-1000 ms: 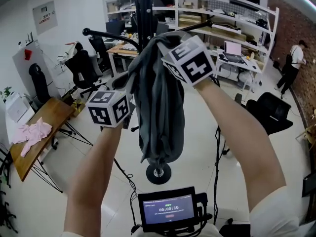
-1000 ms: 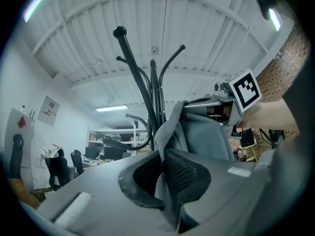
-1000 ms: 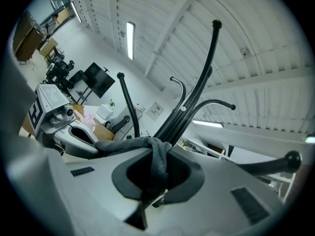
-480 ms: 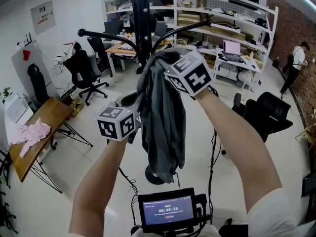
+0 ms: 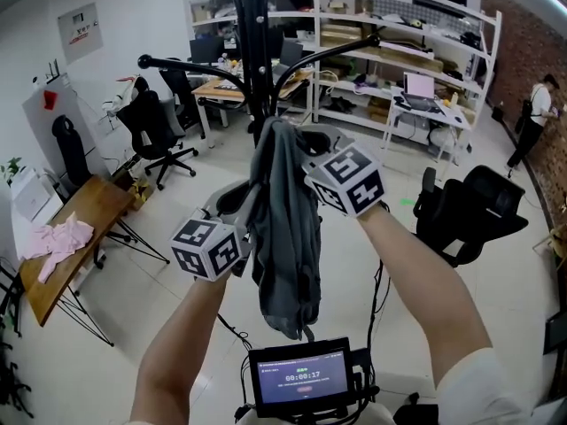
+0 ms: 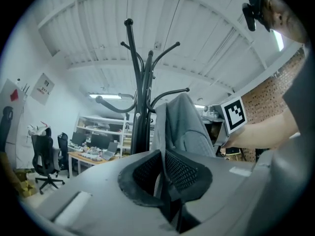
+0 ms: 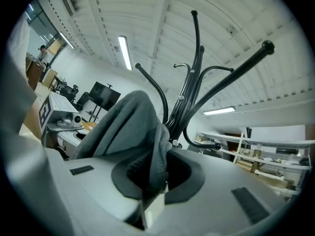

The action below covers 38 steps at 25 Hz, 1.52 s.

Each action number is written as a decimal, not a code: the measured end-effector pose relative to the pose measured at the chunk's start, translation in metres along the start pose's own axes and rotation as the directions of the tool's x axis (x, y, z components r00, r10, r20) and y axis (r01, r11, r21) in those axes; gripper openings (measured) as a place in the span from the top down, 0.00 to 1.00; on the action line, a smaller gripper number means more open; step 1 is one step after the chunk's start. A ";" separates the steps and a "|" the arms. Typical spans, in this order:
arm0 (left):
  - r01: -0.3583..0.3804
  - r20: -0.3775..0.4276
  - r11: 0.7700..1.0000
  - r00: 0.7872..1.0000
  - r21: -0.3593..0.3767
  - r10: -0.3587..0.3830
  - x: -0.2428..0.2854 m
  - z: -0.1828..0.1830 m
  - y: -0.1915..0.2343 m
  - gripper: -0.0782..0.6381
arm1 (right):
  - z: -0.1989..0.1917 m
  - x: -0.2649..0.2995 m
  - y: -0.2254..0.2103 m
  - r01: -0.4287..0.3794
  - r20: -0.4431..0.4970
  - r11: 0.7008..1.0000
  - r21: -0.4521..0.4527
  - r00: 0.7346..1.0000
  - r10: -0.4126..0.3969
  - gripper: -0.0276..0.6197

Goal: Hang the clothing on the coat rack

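A grey garment [image 5: 283, 228] hangs in loose folds between my two grippers, in front of the black coat rack [image 5: 257, 51]. My left gripper [image 5: 236, 202] pinches a thin edge of the cloth low on its left side. Its jaws are opening, with the fabric still between the pads. My right gripper [image 5: 306, 142] is shut on a thick bunch of the garment at its top. In the left gripper view the garment [image 6: 184, 127] rises from the left gripper [image 6: 162, 173] beside the coat rack [image 6: 142, 97]. In the right gripper view the garment [image 7: 128, 127] bulges out of the right gripper [image 7: 155, 173], with the coat rack [image 7: 189, 97] just behind.
A wooden table [image 5: 84, 211] with a pink cloth [image 5: 55, 237] stands at the left. Black office chairs [image 5: 155, 122] [image 5: 469, 206] sit on either side. White shelving [image 5: 399, 42] lines the back wall. A person [image 5: 533, 113] stands far right. A small screen [image 5: 301, 379] is below me.
Both grippers and the garment have come lower and nearer to me, away from the rack's upper arms. The rack's base is now hidden behind the cloth.
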<state>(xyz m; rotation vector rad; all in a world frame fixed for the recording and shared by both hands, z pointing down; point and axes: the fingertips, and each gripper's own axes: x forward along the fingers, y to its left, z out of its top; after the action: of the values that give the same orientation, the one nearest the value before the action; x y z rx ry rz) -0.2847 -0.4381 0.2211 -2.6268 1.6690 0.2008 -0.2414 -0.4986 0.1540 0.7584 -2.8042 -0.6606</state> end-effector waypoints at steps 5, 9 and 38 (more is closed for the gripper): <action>-0.024 0.030 0.999 0.999 -0.022 0.024 -0.018 -0.004 0.007 0.83 | 0.001 -0.005 0.004 0.051 0.051 0.999 0.019 0.997 -0.052 0.92; -0.042 0.007 0.998 0.999 -0.038 0.042 -0.031 -0.020 0.010 0.84 | -0.005 -0.010 0.001 0.072 0.060 0.997 0.006 0.996 -0.072 0.92; 0.010 0.015 0.988 1.000 -0.157 -0.008 -0.054 -0.051 -0.029 0.84 | -0.021 -0.054 0.012 0.020 0.108 1.000 0.006 0.994 -0.020 0.60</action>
<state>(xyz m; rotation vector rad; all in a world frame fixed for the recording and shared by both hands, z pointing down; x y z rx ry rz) -0.2761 -0.3812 0.2772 -2.7360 1.7035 0.3643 -0.1951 -0.4693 0.1756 0.7751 -2.9002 -0.7194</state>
